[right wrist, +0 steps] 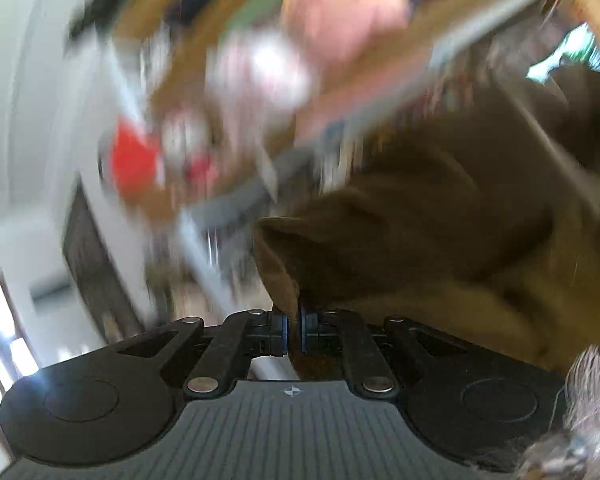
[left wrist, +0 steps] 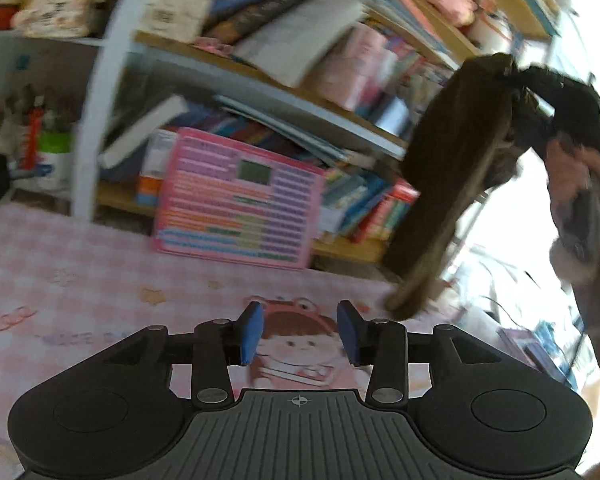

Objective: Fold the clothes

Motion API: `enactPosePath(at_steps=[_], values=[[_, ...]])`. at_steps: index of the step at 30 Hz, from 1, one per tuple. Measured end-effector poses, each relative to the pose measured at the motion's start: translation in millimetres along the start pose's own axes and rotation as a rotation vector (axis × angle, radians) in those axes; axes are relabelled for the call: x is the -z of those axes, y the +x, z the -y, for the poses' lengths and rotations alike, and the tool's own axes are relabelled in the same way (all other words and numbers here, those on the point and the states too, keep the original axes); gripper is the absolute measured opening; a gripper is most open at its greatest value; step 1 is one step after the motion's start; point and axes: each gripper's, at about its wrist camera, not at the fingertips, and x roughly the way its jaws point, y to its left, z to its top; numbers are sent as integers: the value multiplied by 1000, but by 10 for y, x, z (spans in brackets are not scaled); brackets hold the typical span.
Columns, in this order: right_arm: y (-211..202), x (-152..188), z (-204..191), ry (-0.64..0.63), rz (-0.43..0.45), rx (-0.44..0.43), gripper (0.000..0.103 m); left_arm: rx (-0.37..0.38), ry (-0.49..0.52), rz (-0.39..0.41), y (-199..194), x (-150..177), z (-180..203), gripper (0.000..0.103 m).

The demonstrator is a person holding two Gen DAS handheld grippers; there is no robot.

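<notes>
Your worktop point(left wrist: 80, 264), under its pink checked cover, lies below the left gripper point(left wrist: 300, 334), whose blue pads stand well apart with nothing between them. The brown garment point(left wrist: 448, 184) hangs in the air up and to that gripper's right, long axis near vertical, its lower end just above the cover. Your right gripper point(right wrist: 294, 334) is closed on a fold of it. Only the left view shows the drape; the right view is blurred.

A home study corner: crammed bookshelves point(left wrist: 284, 92) (children's books), pink gingham tablecloth point(left wrist: 80, 264).
</notes>
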Motion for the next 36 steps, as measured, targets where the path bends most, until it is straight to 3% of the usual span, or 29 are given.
enactPosePath(at_steps=[3,5,11,15,17,19,21,24,27,31,36], values=[[434,880,9,45,-309,114,7,-46,-43,22,-103,-9,-199,47],[623,1653,107,144,-546,171,7,-72,-71,29,-156,-14,-326,51],[652,3111,44,277,-929,232,6,-139,-95,-25,-202,6,-551,51],[646,3226,-75,301,-948,191,7,-166,-74,-81,-16,67,-627,54],[517,3150,-15,317,-914,223,8,-178,-62,-110,88,99,-663,58],[388,3074,46,333,-880,256,24,-191,-50,-139,192,131,-699,60],[259,2998,106,349,-846,288,33,-203,-39,-167,297,163,-735,60],[65,2884,197,373,-795,335,37,-223,-22,-207,451,211,-793,60],[-131,2771,290,398,-741,385,37,-224,-2,-209,574,228,-850,60],[-510,2649,502,472,-632,533,38,-209,75,-235,830,171,-850,58],[-877,2561,636,498,-557,650,38,-205,227,-356,1357,152,-780,58]])
